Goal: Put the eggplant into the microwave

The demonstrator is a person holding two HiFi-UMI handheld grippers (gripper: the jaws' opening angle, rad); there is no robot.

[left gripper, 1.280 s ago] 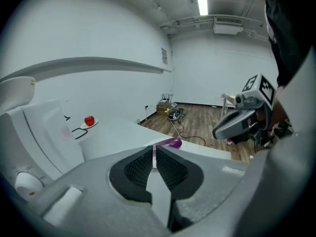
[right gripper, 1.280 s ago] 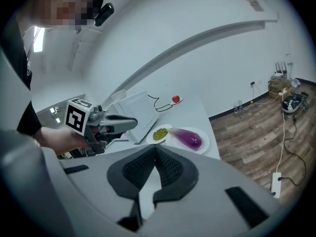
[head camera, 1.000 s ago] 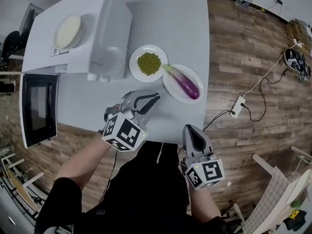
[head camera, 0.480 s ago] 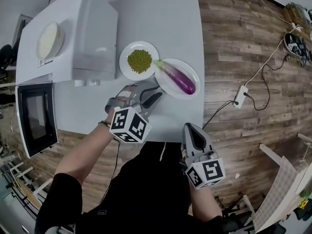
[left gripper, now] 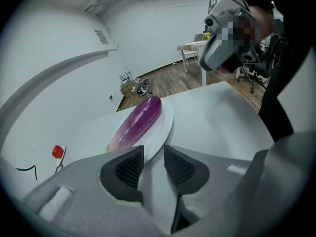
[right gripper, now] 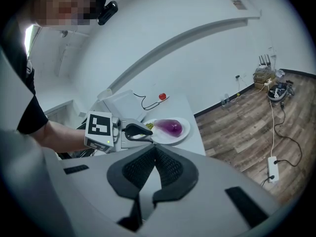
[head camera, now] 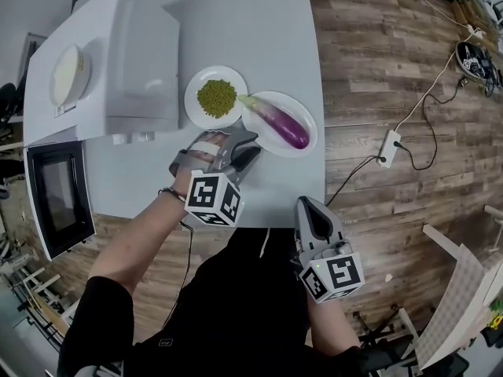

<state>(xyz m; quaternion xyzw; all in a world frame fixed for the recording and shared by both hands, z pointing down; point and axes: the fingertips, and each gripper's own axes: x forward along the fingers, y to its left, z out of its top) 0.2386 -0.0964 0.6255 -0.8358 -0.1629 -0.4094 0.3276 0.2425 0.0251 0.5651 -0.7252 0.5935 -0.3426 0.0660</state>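
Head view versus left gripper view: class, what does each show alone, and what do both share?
Only the head view: the microwave with its door open, the plate of green peas and the power strip. Only the left gripper view: the jaws of the left gripper close up, apart, having just been opening, the white plate edge in the gap. Both: the eggplant on that plate, and the right gripper.

Lab-like test room: microwave (head camera: 134,61) on white table (head camera: 259,14) (power strip (head camera: 389,143) on wooden floor (head camera: 377,69)).
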